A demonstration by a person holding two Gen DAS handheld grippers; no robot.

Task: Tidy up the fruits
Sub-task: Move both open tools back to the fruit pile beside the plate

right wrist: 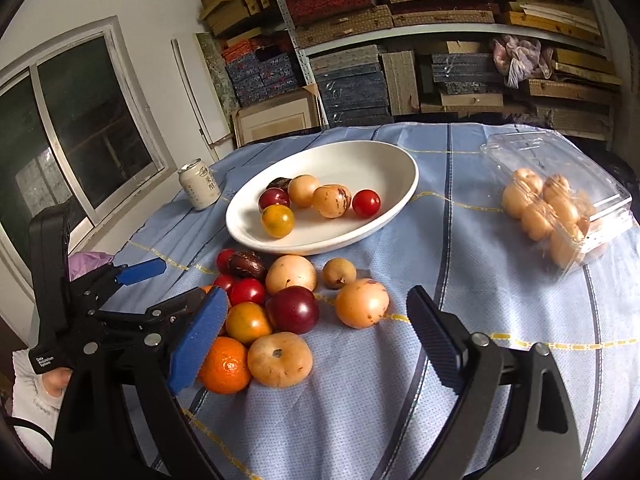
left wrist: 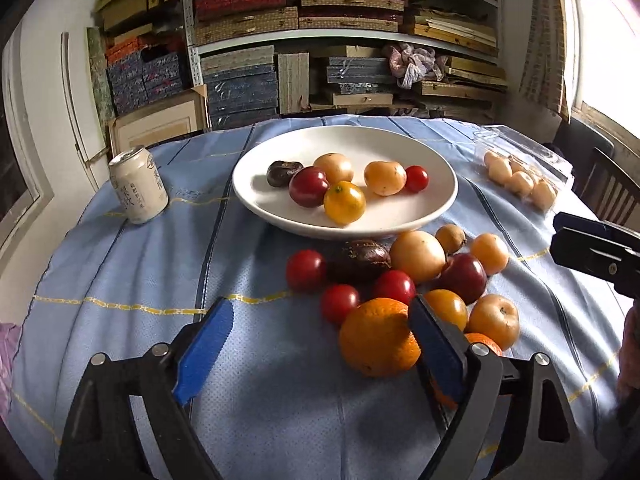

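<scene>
Left wrist view: taken low over the blue cloth-covered table [left wrist: 120,360], faced toward the wall shelving, close to the loose fruit pile.
Right wrist view: taken from further right and slightly higher, faced toward the same shelving and a window.
Shared: the white oval ceramic plate [left wrist: 440,200] [right wrist: 400,184], the pale drink can [left wrist: 138,190] [right wrist: 199,185] and the clear plastic fruit box [left wrist: 556,160] [right wrist: 560,152] are seen in both.
</scene>
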